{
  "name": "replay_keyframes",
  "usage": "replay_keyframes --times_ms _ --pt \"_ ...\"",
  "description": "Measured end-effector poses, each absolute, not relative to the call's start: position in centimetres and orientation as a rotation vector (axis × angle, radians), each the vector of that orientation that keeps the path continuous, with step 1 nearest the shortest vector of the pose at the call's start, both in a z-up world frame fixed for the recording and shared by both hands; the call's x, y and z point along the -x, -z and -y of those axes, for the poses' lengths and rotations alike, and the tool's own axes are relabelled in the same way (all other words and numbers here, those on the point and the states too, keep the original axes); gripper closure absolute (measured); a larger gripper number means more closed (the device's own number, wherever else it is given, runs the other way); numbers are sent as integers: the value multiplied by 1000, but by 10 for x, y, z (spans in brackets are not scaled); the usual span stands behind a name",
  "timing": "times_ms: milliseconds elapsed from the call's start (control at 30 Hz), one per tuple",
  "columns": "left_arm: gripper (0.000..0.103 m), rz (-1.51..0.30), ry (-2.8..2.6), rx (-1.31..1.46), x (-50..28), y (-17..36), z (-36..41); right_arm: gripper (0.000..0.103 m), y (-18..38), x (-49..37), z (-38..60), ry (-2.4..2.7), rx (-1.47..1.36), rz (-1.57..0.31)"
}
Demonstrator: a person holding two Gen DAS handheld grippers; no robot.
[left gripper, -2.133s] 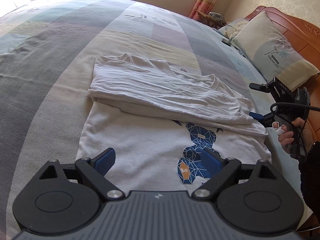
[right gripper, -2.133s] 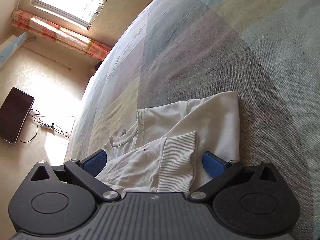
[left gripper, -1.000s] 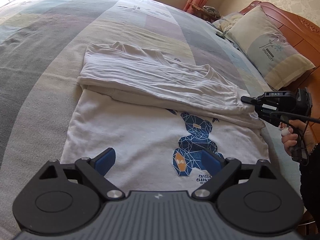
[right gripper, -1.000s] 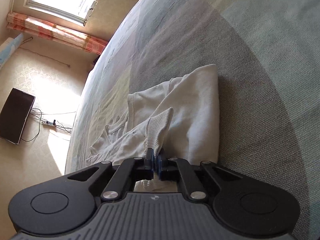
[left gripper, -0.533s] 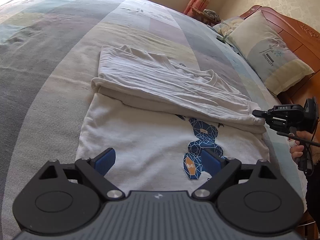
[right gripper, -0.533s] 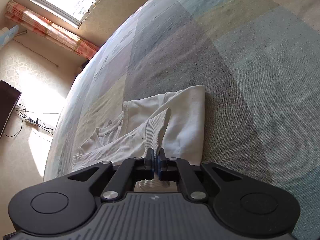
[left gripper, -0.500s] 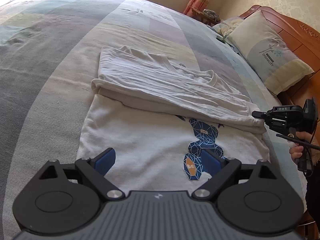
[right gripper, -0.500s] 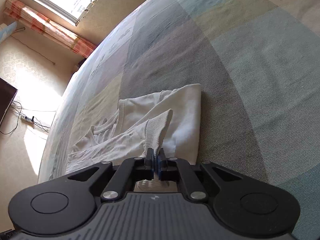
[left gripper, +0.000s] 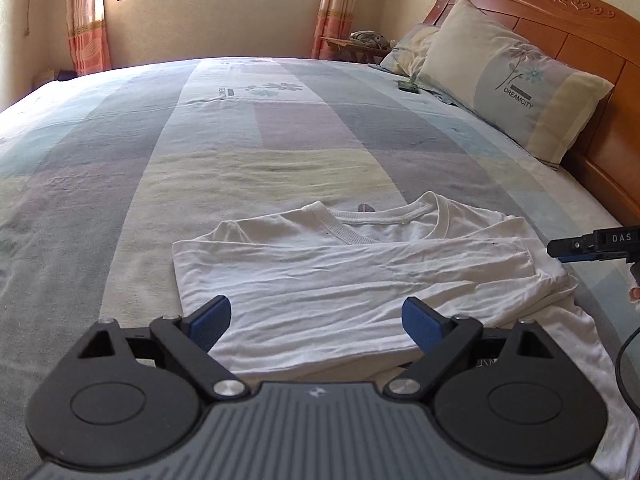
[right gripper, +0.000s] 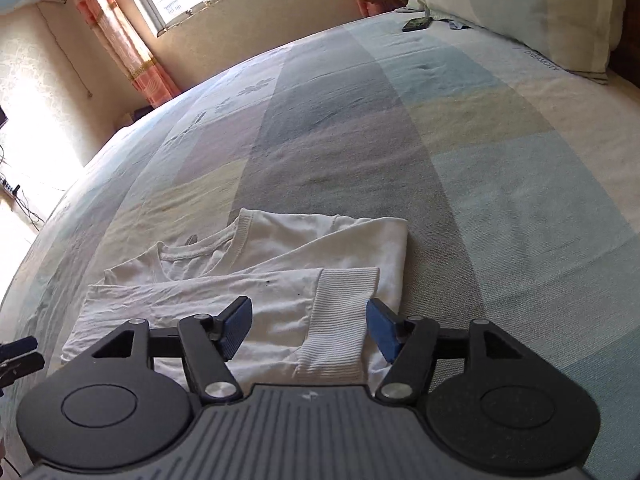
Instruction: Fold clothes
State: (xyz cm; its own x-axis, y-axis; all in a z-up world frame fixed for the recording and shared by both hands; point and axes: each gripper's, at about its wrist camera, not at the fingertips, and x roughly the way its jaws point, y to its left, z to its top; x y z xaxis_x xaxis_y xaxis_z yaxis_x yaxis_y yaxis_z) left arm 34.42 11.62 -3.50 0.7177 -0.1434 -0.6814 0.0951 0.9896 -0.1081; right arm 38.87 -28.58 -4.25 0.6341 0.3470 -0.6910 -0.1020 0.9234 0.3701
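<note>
A white long-sleeved shirt [left gripper: 340,272] lies on the bed, its upper half folded over and its collar [left gripper: 380,220] away from me. My left gripper [left gripper: 316,320] hovers open over the folded edge, holding nothing. The right gripper [left gripper: 568,249] shows at the right edge of the left wrist view, beside the shirt's sleeve end. In the right wrist view my right gripper [right gripper: 310,328] has its jaws opening. The ribbed cuff [right gripper: 344,312] lies flat on the shirt [right gripper: 280,240] between them, and neither pad touches it. The left gripper's tip [right gripper: 18,354] shows at the far left.
The patchwork bedspread [left gripper: 280,140] stretches away to a window wall with orange curtains [left gripper: 88,20]. A pillow [left gripper: 512,80] leans on the wooden headboard [left gripper: 600,40] at the right, with a small dark object [left gripper: 408,86] beside it.
The right gripper was shut on the ribbed cuff; it has let go and the sleeve lies flat on the shirt. My left gripper moved toward the collar, so the blue bear print left view.
</note>
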Motion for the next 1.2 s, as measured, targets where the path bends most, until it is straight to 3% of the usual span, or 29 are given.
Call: replay_keyframes --times_ms 200,400,600,733,967,1200 --pt "11 -854 145 89 -321 71 -134 33 74 -382 265 -289 -273 -865" --pt "10 -807 130 95 -303 52 -152 32 67 -375 265 -274 -263 -884" --pt "10 -791 162 173 -334 65 -149 26 53 -367 237 -298 -191 -854" --pt "11 -828 148 151 -332 77 -142 12 53 -357 220 -307 -57 -829" --pt "10 -741 147 43 -339 50 -127 11 57 -345 227 -260 -19 -835" --pt "10 -809 144 -39 -348 86 -105 7 78 -372 195 -291 68 -848"
